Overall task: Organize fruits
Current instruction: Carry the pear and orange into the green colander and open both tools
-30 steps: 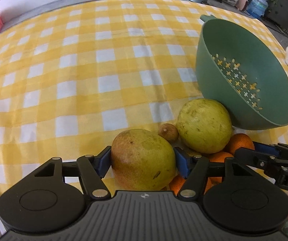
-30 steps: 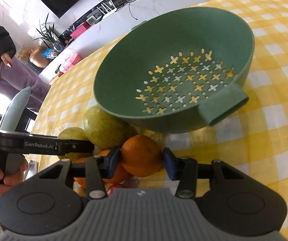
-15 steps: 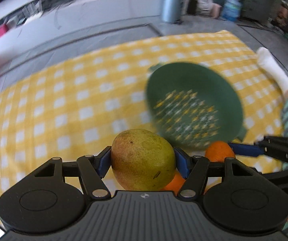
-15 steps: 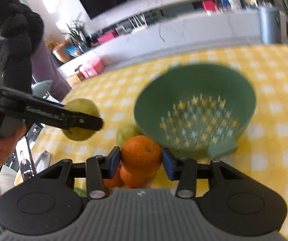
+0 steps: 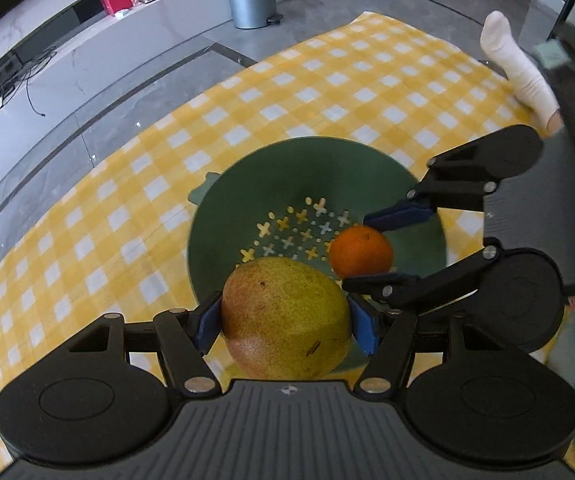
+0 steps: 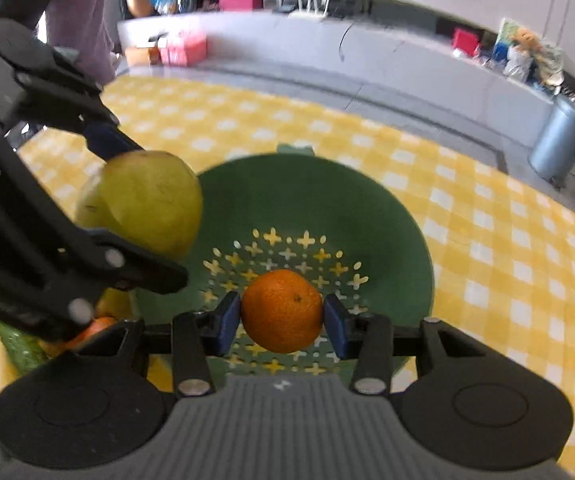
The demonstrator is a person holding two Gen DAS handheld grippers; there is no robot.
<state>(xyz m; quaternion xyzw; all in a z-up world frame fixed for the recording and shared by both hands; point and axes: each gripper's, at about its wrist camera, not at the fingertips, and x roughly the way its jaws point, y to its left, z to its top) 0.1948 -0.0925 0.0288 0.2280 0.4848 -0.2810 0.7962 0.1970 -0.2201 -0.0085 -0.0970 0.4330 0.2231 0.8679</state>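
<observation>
Left gripper (image 5: 285,322) clamps a pear (image 5: 285,318) above the near rim of the empty green colander (image 5: 223,216); right gripper (image 6: 283,322) clamps an orange (image 6: 282,310) over its middle. No writing legible.

Pear (image 5: 285,318) and orange (image 6: 282,310) above the colander (image 5: 367,168) (itself on the tablecloth (image 5: 87,240)), side by side

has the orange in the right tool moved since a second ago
Yes. The orange, gripped by the right tool, rose from the fruit pile beside the green colander to above its holes.
</observation>
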